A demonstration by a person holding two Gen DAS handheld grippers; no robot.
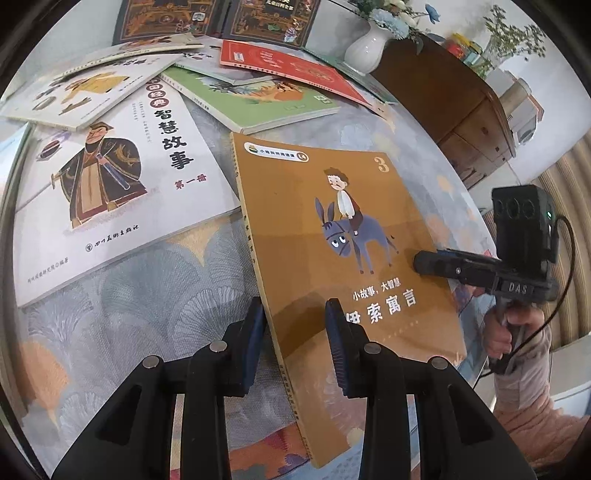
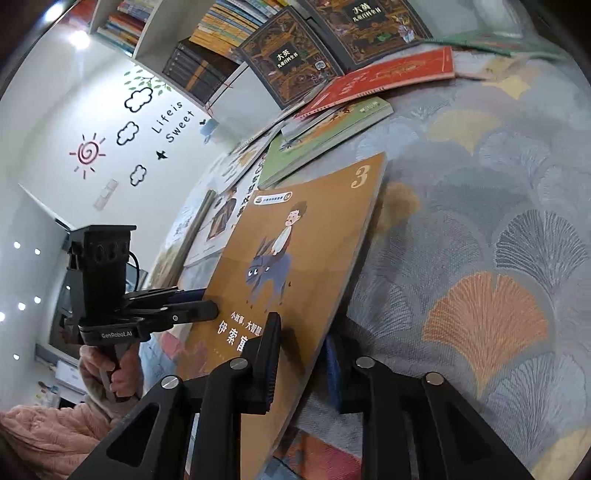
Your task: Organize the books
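I am gripping with both claws at once, each pointing steeply down at the table. My left claw [image 1: 295,343] is nearly closed, its two blue-padded fingers [image 1: 255,339] pinching the spine edge of the thin ochre-brown paperback with a boy riding a grey donkey on its cover [image 1: 332,240]. The book is tilting up off the grey tablecloth printed with fan-shaped leaves [image 1: 147,295], one long edge raised between my two claws. My right claw [image 2: 299,354] is clamping the opposite long edge, jaws drawn almost together, one pad lying on the cover and the other underneath. In the left view my right hand [image 1: 506,332] is showing in a pink fleecy sleeve, wrapped around the handle.

To the left of my left claw a large white picture book showing a robed figure [image 1: 110,192] is lying flat, with a smaller pale book [image 1: 85,92] overlapping its far corner. Ahead, beyond the held book, a green-covered book [image 1: 258,99] is lying under a flat red booklet [image 1: 291,66], and two dark ornate hardbacks [image 1: 221,18] are standing behind them. Further right a white ceramic vase of pale blue flowers [image 1: 369,48] is standing beside a brown wooden cabinet [image 1: 454,107].
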